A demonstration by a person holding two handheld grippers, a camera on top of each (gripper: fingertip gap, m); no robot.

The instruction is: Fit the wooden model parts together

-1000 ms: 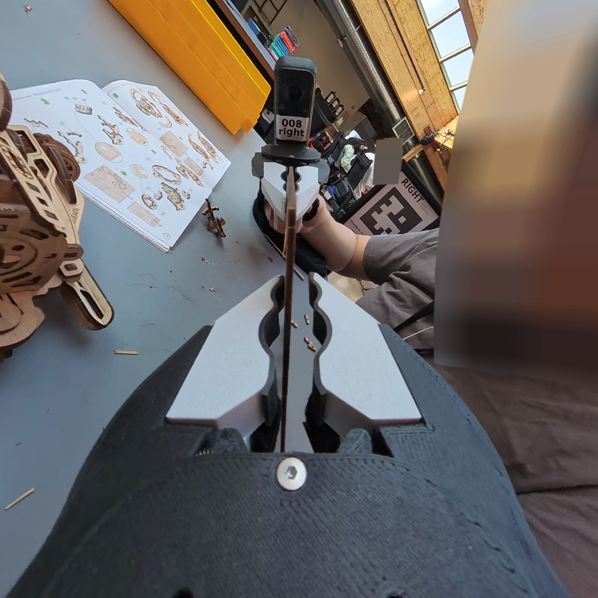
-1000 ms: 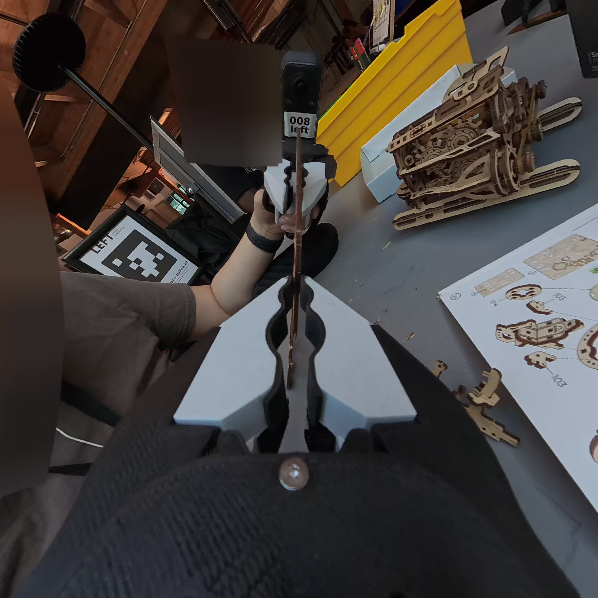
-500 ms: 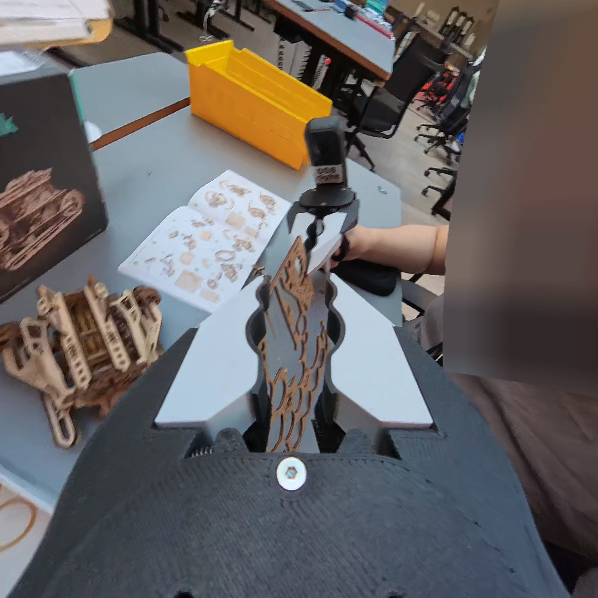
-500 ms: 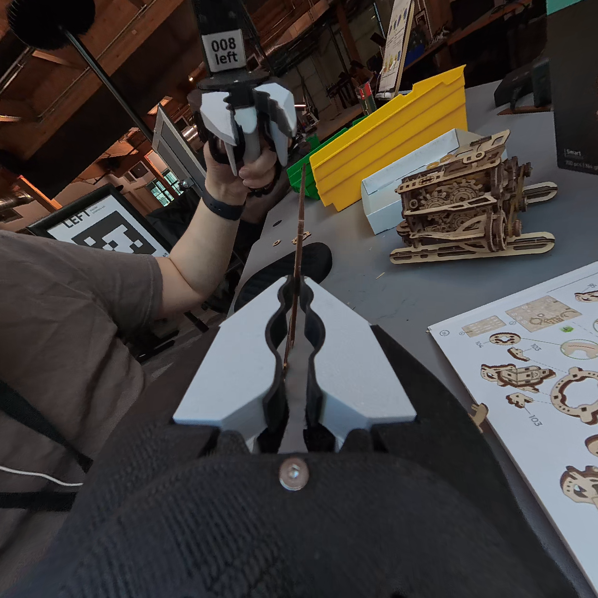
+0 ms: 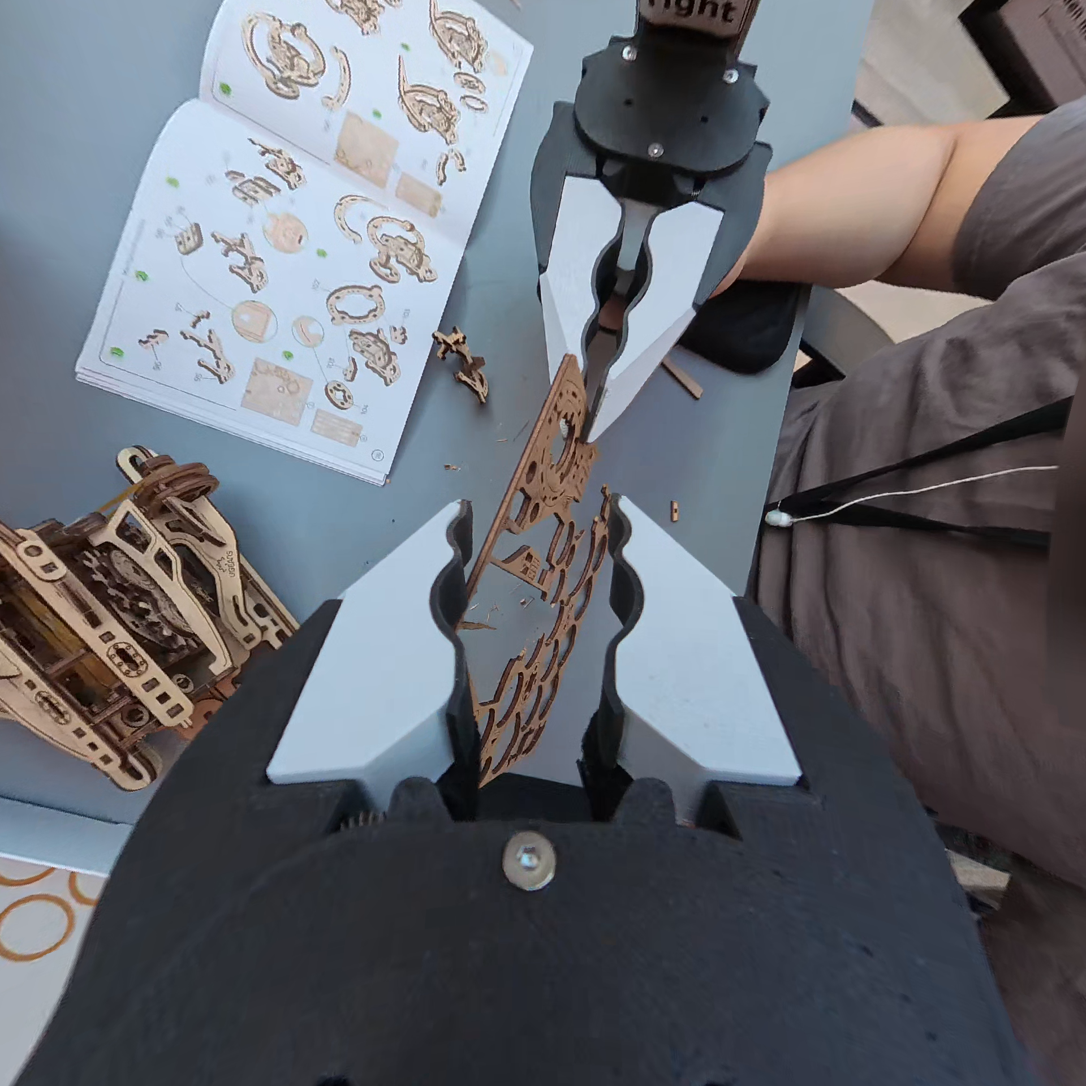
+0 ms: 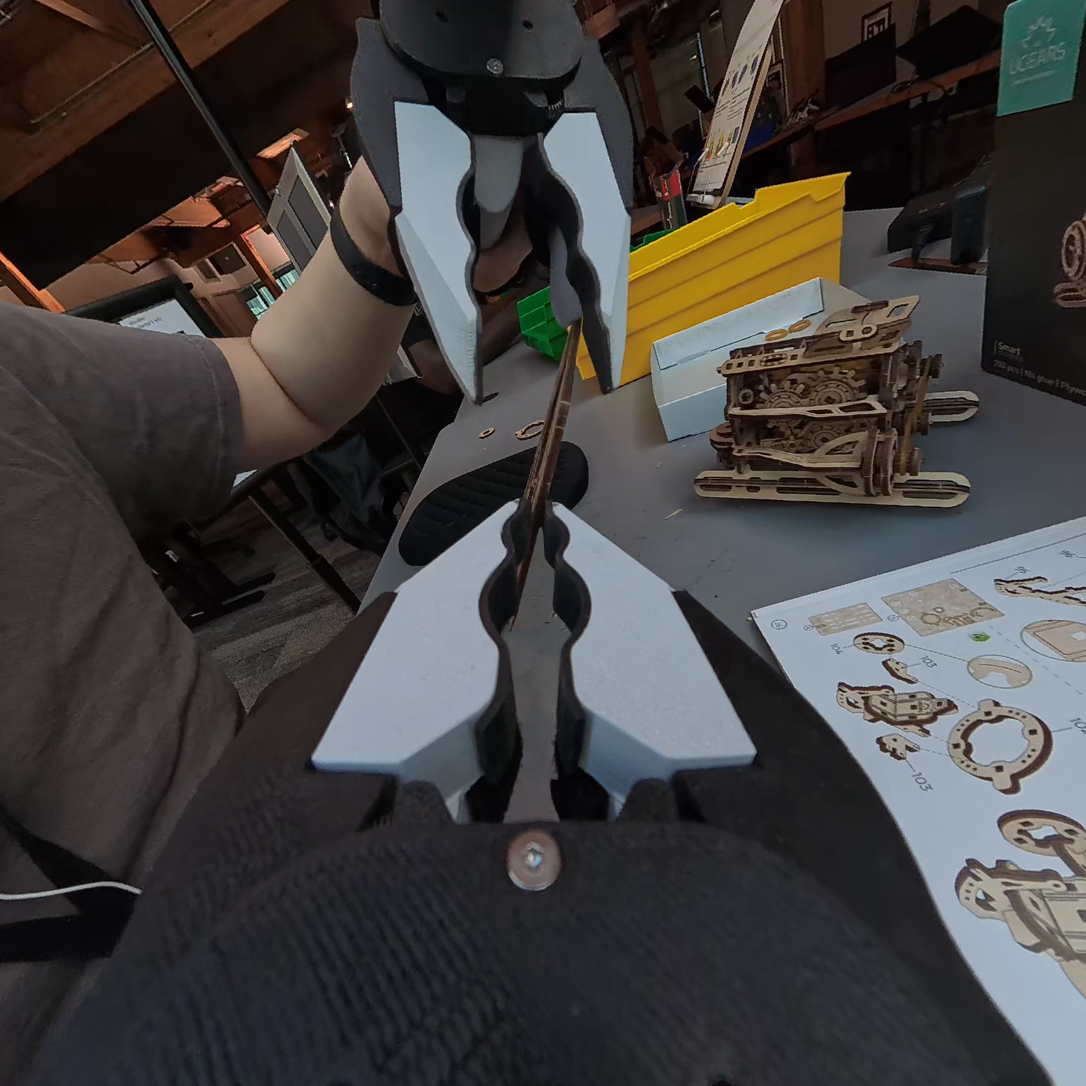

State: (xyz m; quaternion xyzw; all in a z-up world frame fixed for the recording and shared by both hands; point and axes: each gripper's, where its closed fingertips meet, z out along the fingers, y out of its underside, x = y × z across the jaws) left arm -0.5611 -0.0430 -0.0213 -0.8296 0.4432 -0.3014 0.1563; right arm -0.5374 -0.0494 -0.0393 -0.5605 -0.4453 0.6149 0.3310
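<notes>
1. Left wrist view: left gripper [image 5: 536, 532] fingers spread apart, laser-cut wooden parts sheet [image 5: 543, 579] slanting through the gap and leaning on the left finger, not pinched
2. Far end of the sheet is clamped at the tips of the right gripper [image 5: 595, 405], fingers closed on it
3. Right wrist view: right gripper [image 6: 533, 512] holds the sheet [image 6: 549, 438] edge-on above the grey table [image 6: 705, 529]; left gripper [image 6: 543, 388] fingers wide, top of sheet sits between them
4. Half-built wooden model [image 6: 834, 405] stands on the table well apart from both grippers, open instruction booklet [image 5: 305, 235] beside it, a few loose wooden pieces [image 5: 464, 364] near the booklet
5. Step looks like a regrip or handover of the sheet; judgement only
6. To do it well: close left fingers on a solid strip, not the thin cut-out webs, they would probably snap; keep right grip firm until left has it, avoid twisting the sheet
</notes>
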